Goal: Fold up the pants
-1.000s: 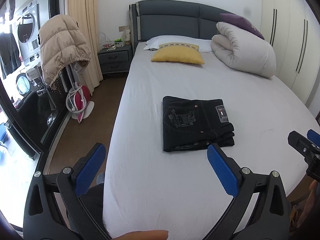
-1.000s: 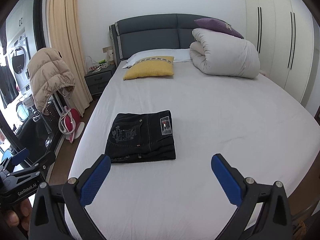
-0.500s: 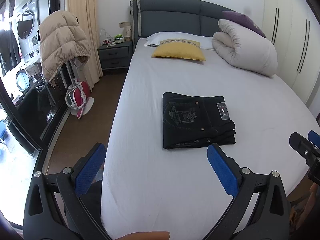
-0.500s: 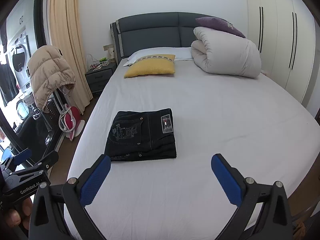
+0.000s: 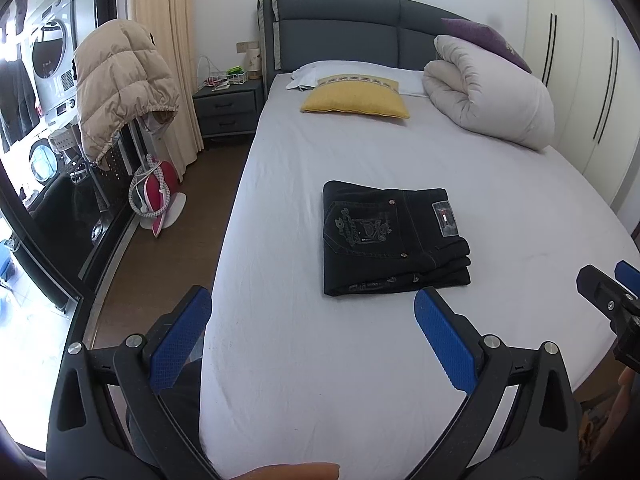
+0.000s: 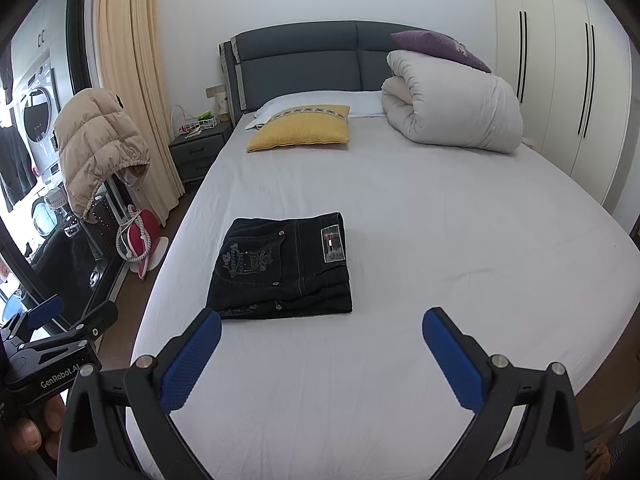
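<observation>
Dark denim pants (image 5: 394,240) lie folded into a compact rectangle on the white bed sheet (image 5: 320,360), also seen in the right wrist view (image 6: 284,268). My left gripper (image 5: 312,336) is open and empty, held above the bed's foot, short of the pants. My right gripper (image 6: 320,356) is open and empty, also back from the pants, to their right. The right gripper shows at the left wrist view's right edge (image 5: 612,296); the left one shows at the right wrist view's left edge (image 6: 60,332).
A yellow pillow (image 6: 302,128), a rolled white duvet (image 6: 452,108) and a purple cushion (image 6: 436,46) lie at the headboard. A nightstand (image 5: 228,110), a beige jacket on a rack (image 5: 120,88) and a red item (image 5: 158,196) stand left of the bed. Wardrobes (image 6: 560,80) line the right.
Both grippers have drifted slightly back and upward from the bed; the pants lie still and folded. Both stay open.
</observation>
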Demonstrator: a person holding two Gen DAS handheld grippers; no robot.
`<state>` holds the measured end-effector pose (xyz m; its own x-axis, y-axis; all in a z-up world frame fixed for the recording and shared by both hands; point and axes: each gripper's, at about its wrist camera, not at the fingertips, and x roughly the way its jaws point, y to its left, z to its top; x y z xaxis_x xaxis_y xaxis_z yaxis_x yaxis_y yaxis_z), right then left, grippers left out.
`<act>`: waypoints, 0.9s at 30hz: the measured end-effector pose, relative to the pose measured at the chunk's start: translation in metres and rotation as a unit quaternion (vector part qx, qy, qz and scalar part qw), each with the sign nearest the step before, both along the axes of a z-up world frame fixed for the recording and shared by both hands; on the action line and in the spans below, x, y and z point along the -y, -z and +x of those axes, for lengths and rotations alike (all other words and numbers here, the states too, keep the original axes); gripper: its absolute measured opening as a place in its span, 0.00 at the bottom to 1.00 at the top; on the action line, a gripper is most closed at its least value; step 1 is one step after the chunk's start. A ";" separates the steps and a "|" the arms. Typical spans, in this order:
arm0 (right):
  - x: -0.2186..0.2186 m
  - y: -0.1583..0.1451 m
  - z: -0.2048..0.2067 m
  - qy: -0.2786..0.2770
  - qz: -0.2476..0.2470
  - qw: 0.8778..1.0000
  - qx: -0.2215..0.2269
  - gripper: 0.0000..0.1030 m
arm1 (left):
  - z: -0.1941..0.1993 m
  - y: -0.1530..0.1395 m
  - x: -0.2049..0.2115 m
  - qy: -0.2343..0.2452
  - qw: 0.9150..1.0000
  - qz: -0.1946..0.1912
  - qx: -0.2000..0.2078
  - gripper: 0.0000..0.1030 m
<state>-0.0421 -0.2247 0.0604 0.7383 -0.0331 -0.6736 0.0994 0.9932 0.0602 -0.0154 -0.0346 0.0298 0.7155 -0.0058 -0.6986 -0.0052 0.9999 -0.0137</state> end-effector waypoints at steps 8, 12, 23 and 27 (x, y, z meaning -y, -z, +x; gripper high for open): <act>0.000 0.000 0.000 0.000 0.000 1.000 -0.001 1.00 | 0.001 0.002 0.000 0.001 1.000 -0.001 0.000 1.00; 0.000 0.002 -0.001 -0.001 -0.001 1.000 -0.001 1.00 | 0.002 0.004 0.000 0.001 1.000 -0.001 0.000 1.00; -0.002 0.004 -0.003 -0.003 -0.003 1.000 -0.002 1.00 | 0.003 0.004 0.001 0.002 1.000 -0.001 0.000 1.00; -0.003 0.004 -0.004 -0.004 -0.003 1.000 -0.003 1.00 | 0.004 0.007 0.002 0.004 1.000 -0.001 -0.002 1.00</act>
